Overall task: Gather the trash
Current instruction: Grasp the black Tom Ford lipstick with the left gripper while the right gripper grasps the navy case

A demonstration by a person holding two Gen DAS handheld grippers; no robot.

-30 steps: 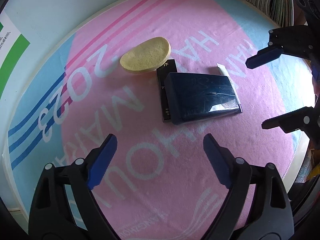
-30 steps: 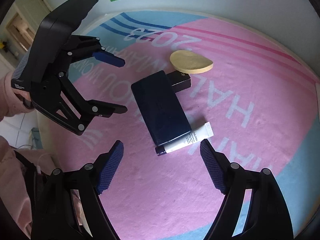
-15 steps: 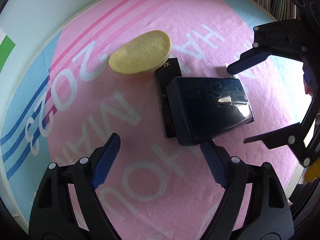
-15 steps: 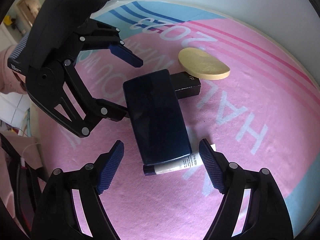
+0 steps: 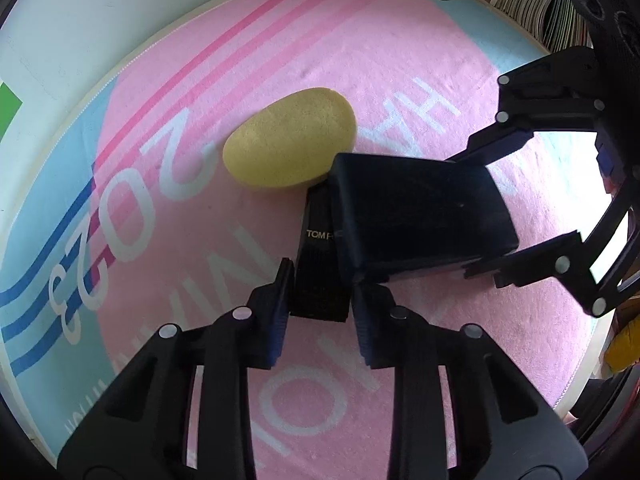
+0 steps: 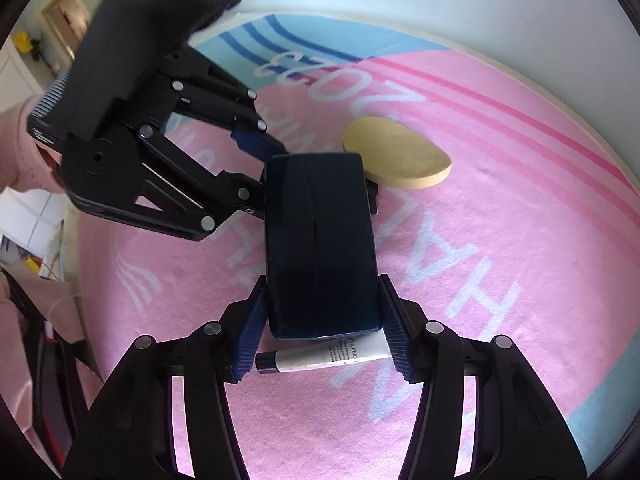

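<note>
A dark navy case (image 5: 420,216) (image 6: 320,240) lies on the pink towel, partly over a slim black box (image 5: 318,272) marked TOM F. My left gripper (image 5: 318,316) is shut on the near end of the black box. My right gripper (image 6: 320,320) is shut on the sides of the navy case. A white tube with a dark cap (image 6: 324,356) lies just below the case, between the right fingers. A yellow oval sponge (image 5: 290,144) (image 6: 396,158) lies beyond the box. The tube is hidden in the left wrist view.
A pink and light-blue printed towel (image 5: 400,60) (image 6: 500,260) covers a round white table. The table rim (image 5: 72,120) curves along the far side. Books (image 5: 532,4) stand at the upper right. The other gripper's body (image 6: 140,120) fills the left of the right wrist view.
Both grippers moved in and closed: the left onto the black box, the right onto the navy case. The case now sits tilted, raised off the towel at one end.
</note>
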